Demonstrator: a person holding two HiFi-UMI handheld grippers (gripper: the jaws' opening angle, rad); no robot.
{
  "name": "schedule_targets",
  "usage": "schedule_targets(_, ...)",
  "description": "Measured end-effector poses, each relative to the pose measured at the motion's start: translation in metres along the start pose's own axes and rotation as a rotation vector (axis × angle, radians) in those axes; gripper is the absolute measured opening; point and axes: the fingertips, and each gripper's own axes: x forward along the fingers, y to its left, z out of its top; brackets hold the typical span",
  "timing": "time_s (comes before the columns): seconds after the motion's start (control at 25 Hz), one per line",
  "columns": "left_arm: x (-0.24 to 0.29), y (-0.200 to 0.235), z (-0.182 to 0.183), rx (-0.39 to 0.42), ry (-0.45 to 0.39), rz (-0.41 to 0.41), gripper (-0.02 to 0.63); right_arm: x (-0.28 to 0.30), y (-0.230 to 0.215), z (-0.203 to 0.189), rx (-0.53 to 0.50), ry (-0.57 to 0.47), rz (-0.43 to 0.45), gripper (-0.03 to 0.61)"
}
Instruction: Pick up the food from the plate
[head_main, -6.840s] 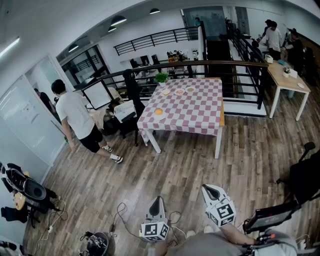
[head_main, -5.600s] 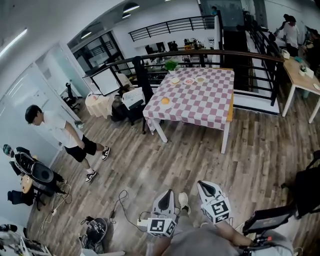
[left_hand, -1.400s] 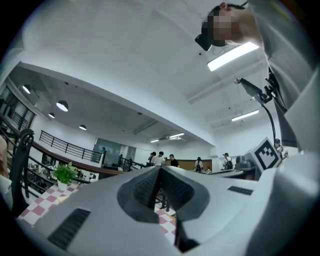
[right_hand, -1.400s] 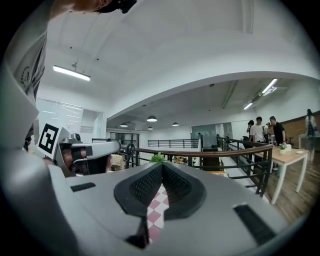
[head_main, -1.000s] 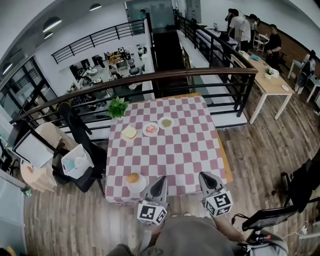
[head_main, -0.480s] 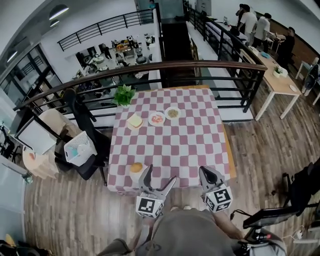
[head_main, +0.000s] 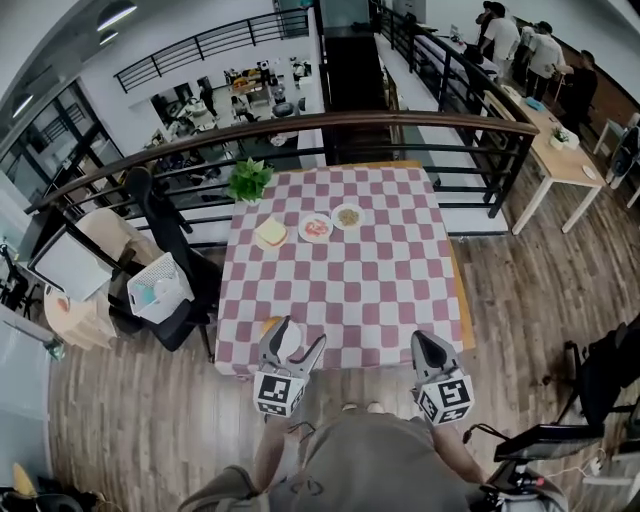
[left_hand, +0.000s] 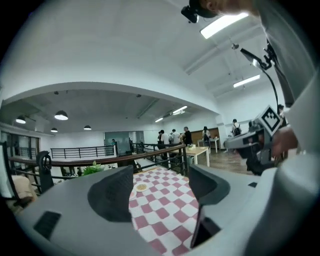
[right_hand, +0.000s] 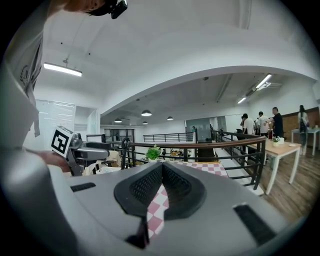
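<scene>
Our left gripper (head_main: 300, 334) holds its fingers (left_hand: 112, 192) apart, just narrowing (nothing between them), by the counter's (head_main: 380, 290) plate (head_main: 291, 341); the right gripper (head_main: 431, 343) has its fingers together.

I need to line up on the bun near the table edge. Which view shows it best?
Head view: the bun shows from above, partly behind the left gripper. Neither gripper view shows it.

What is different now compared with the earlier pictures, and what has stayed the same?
The person walked up to the checkered table. The left gripper moved over the near plate with the bun; its jaws opened from shut, then narrowed a little, gripping nothing. The right gripper stays shut and empty. The bun is still on its plate.
</scene>
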Motion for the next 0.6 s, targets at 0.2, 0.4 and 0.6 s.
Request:
schedule_targets(0.2,0.003,0.053,-0.053,0.0,0.176,0.056,0.253,-0.011,-0.014,-0.005,0.009,0.005,-0.046,0.011)
schedule_targets(0.4,0.006,0.09,-0.119,0.101,0.465,0.075,0.253,-0.018,-0.024,-0.005,0.014,0.024,-0.076,0.011)
schedule_targets(0.6,0.007,0.095,-0.187,0.219,0.713,-0.07,0.253,-0.024,-0.019,-0.014,0.027,0.035,-0.099,0.011)
